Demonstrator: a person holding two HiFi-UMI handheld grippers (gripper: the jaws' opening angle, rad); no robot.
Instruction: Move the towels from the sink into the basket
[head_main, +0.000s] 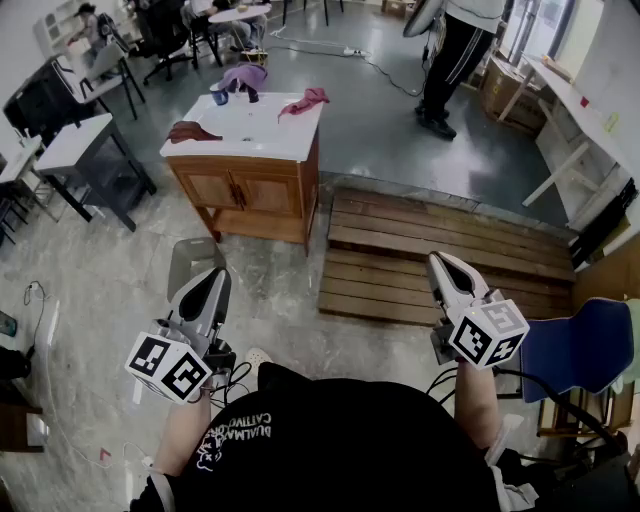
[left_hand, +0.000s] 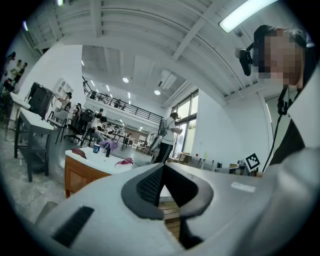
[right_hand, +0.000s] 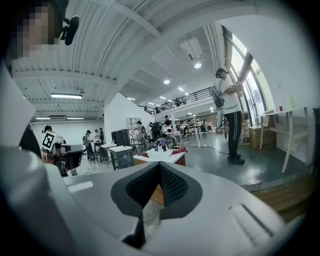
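A wooden sink cabinet (head_main: 240, 190) with a white top stands well ahead of me. On the top lie a dark red towel (head_main: 192, 130) at the left, a purple towel (head_main: 243, 77) at the back and a pink towel (head_main: 305, 100) at the right. A grey basket (head_main: 188, 262) stands on the floor in front of the cabinet, partly hidden by my left gripper (head_main: 218, 275). That gripper is shut and empty. My right gripper (head_main: 437, 262) is also shut and empty, over the wooden platform. The left gripper view shows the cabinet (left_hand: 82, 172) and the pink towel (left_hand: 125, 161) beyond the gripper (left_hand: 162, 166). The right gripper view shows the cabinet (right_hand: 172, 159) far beyond the gripper (right_hand: 160, 164).
A slatted wooden platform (head_main: 440, 255) lies right of the cabinet. A blue chair (head_main: 580, 345) is at my right. A person (head_main: 455, 50) stands behind the cabinet at the right. Grey desks (head_main: 85, 150) and seated people fill the left. Cables trail on the floor.
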